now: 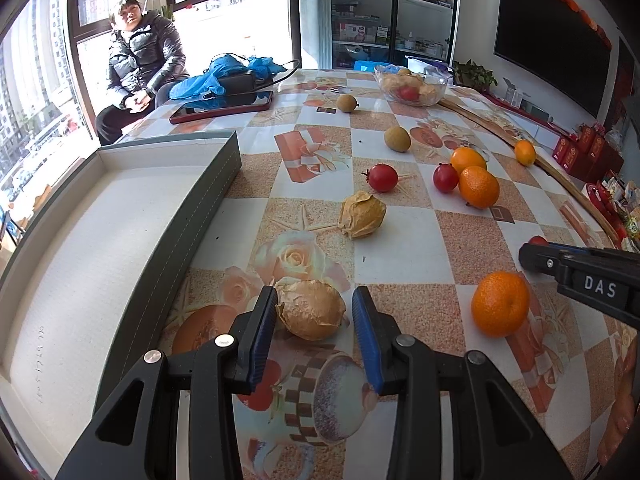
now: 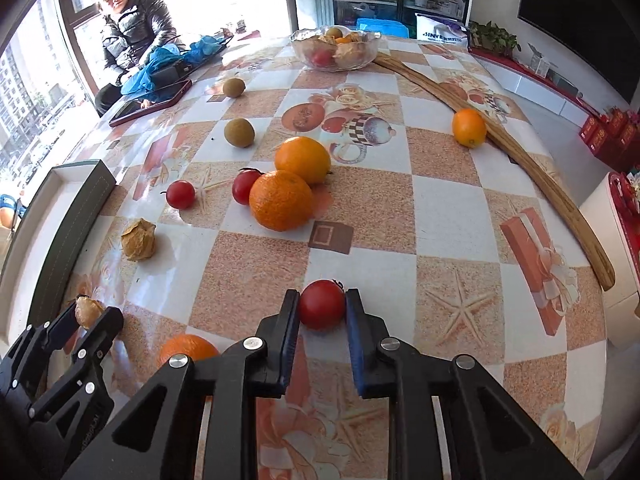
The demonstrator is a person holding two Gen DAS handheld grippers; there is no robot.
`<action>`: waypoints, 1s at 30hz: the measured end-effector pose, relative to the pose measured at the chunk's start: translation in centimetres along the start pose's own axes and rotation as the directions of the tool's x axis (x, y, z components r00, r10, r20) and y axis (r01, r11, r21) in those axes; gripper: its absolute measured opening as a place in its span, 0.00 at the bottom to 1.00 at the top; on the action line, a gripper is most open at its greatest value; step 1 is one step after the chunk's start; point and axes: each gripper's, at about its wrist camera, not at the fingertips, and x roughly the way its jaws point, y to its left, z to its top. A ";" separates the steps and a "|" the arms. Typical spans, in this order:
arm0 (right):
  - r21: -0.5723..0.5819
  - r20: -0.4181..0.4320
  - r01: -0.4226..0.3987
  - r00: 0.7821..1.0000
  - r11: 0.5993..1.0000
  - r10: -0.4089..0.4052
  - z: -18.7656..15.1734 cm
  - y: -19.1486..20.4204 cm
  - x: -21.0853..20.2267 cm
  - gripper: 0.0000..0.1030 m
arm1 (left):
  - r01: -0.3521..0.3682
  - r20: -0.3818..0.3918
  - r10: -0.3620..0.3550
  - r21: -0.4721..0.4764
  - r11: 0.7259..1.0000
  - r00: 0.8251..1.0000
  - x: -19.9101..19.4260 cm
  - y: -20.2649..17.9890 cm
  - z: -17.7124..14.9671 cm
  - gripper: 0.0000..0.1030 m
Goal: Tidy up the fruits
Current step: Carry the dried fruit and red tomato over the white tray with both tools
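Fruits [image 2: 280,200] scattered beside tray [image 1: 120,216]

Person [image 1: 138,64] in black puffer jacket seated at table's 11 o'clock, by window [image 1: 36,92]. Phone [image 1: 222,107] with red case on patterned tablecloth [image 1: 400,256], blue bags [image 1: 224,76] behind it. Wooden stick [image 2: 516,156] along 2 o'clock edge. Shelves [image 1: 384,12] at 12.

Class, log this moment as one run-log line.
left gripper: open around husked fruit | right gripper: shut on red tomato | tray: empty
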 end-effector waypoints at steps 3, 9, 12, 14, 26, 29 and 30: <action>0.039 0.035 -0.004 0.999 0.999 0.002 -2.1 -2.6 -1.4 0.23 | 0.001 0.000 -0.001 -0.001 1.000 1.000 0.0 0.0 0.0 0.41; 0.052 0.146 0.029 0.989 0.998 -0.036 -5.1 -4.6 -2.9 0.23 | 0.010 0.001 -0.010 -0.007 1.000 1.000 0.0 0.1 -0.1 0.41; 0.031 0.155 0.068 0.985 0.997 -0.072 -5.1 -3.9 -2.9 0.23 | 0.017 0.003 -0.017 -0.010 1.000 1.000 -0.1 0.3 -0.1 0.41; 0.032 0.154 0.062 0.986 0.998 -0.066 -5.1 -4.1 -2.8 0.23 | 0.012 0.004 -0.012 -0.006 1.000 1.000 -0.1 0.3 -0.1 0.41; 0.030 0.153 0.057 0.986 0.998 -0.061 -5.1 -4.2 -2.7 0.23 | 0.007 0.006 -0.007 0.000 1.000 1.000 -0.2 0.3 -0.2 0.41; 0.028 0.152 0.060 0.986 0.998 -0.064 -5.1 -4.2 -2.7 0.23 | 0.011 0.007 -0.011 -0.002 1.000 1.000 -0.2 0.3 -0.2 0.41; 0.027 0.152 0.063 0.986 0.998 -0.067 -5.1 -4.1 -2.7 0.23 | 0.018 0.006 -0.018 -0.007 1.000 1.000 -0.2 0.3 -0.3 0.41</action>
